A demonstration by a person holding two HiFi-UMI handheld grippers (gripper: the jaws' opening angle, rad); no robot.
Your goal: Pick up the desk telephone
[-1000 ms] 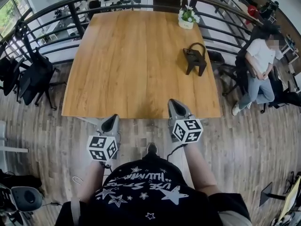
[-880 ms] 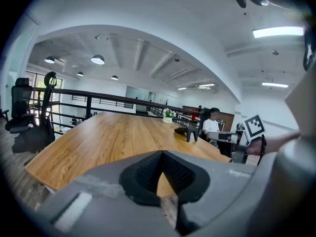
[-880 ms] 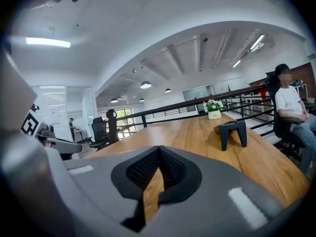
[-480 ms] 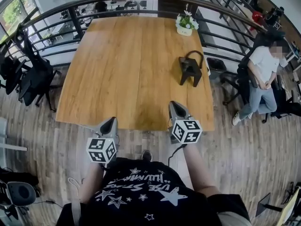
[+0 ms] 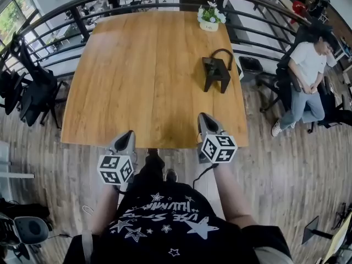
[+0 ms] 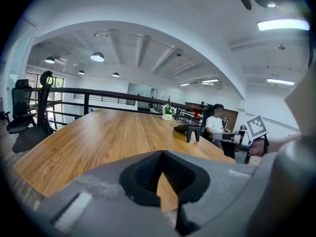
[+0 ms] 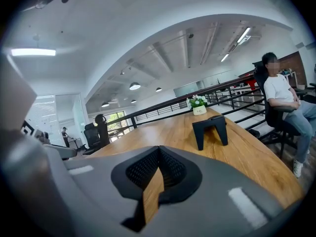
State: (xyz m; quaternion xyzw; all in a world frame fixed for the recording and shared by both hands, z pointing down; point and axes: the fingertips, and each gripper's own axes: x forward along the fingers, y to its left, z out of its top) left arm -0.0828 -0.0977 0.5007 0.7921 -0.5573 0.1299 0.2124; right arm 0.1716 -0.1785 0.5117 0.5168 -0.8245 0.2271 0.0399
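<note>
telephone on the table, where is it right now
In the head view the telephone sits on the right side of the table, near its edge, this side of the potted plant at the far corner.

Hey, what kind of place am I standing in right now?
Most likely an open-plan office, perhaps on a mezzanine: a big wooden table, black office chairs beside it, and a dark railing running round the far edge.
</note>
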